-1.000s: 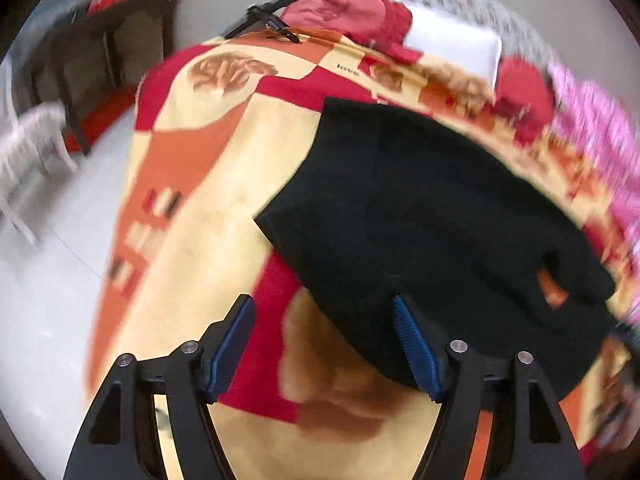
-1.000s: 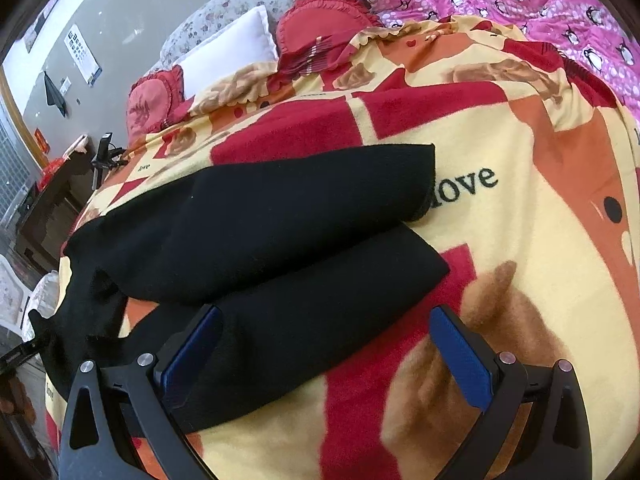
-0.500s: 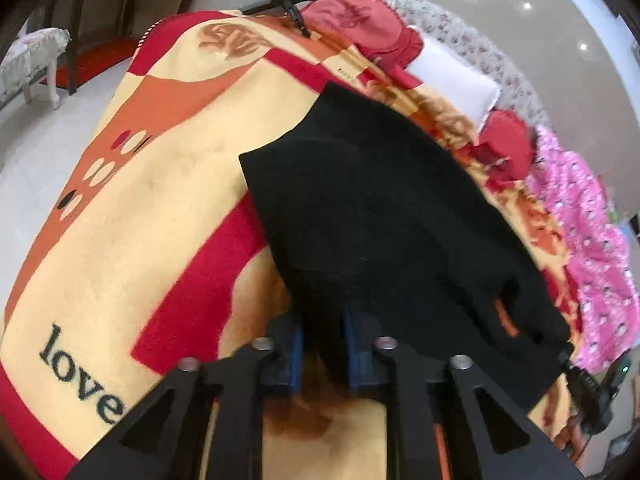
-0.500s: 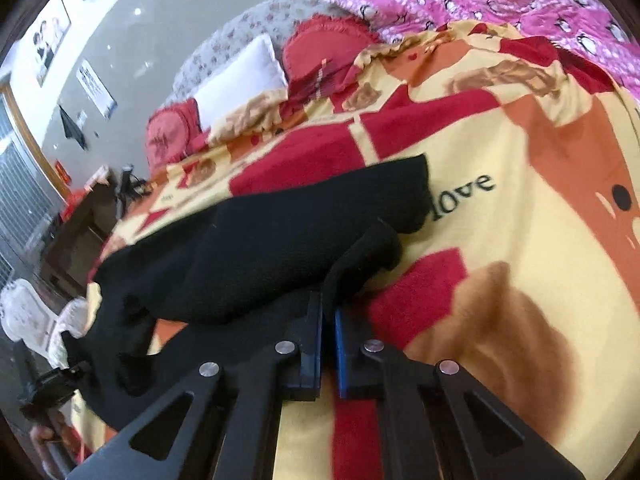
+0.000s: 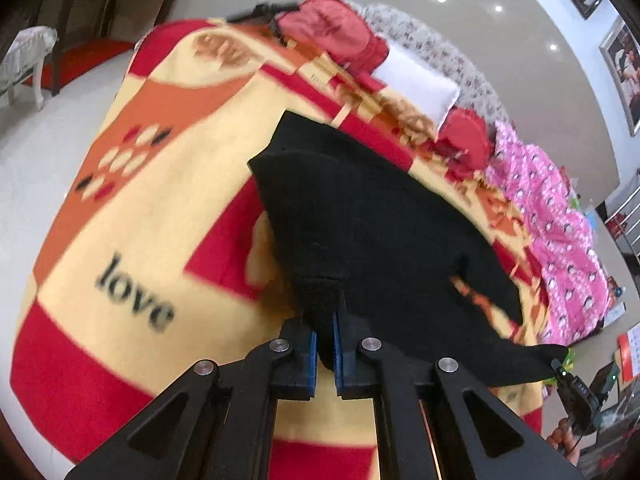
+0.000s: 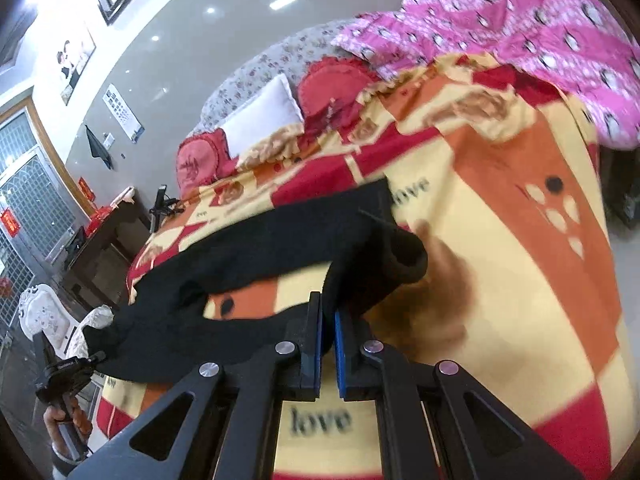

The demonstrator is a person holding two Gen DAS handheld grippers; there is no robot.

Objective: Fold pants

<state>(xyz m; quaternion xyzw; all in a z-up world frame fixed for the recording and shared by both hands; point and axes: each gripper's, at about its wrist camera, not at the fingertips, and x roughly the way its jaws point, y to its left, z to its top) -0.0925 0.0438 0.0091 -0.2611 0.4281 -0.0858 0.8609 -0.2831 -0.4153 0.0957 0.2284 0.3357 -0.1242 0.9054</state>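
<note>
Since a second ago, both grippers' jaws have closed and are now pinching the pants [image 5: 372, 216], lifting one side. The left gripper [image 5: 326, 344] and right gripper [image 6: 327, 336] next need carrying across together, laying leg over leg on the bed [image 5: 132, 216].

Pants [image 5: 372, 220] spread on blanket [image 5: 132, 216] covering bed. Waist end clamped between pads of left hand-held gripper [image 5: 325, 344]; leg end clamped in right hand-held gripper [image 6: 327, 344], raised off blanket. Second leg [image 6: 304, 220] laid flat behind raised one. Pillow [image 5: 420, 80] placed at head of bed, between two cushions [image 6: 336, 92]. Quilt [image 6: 520, 32] heaped on bed's far side, beyond blanket. Chair [image 6: 44, 312] stood on floor beside bed.
</note>
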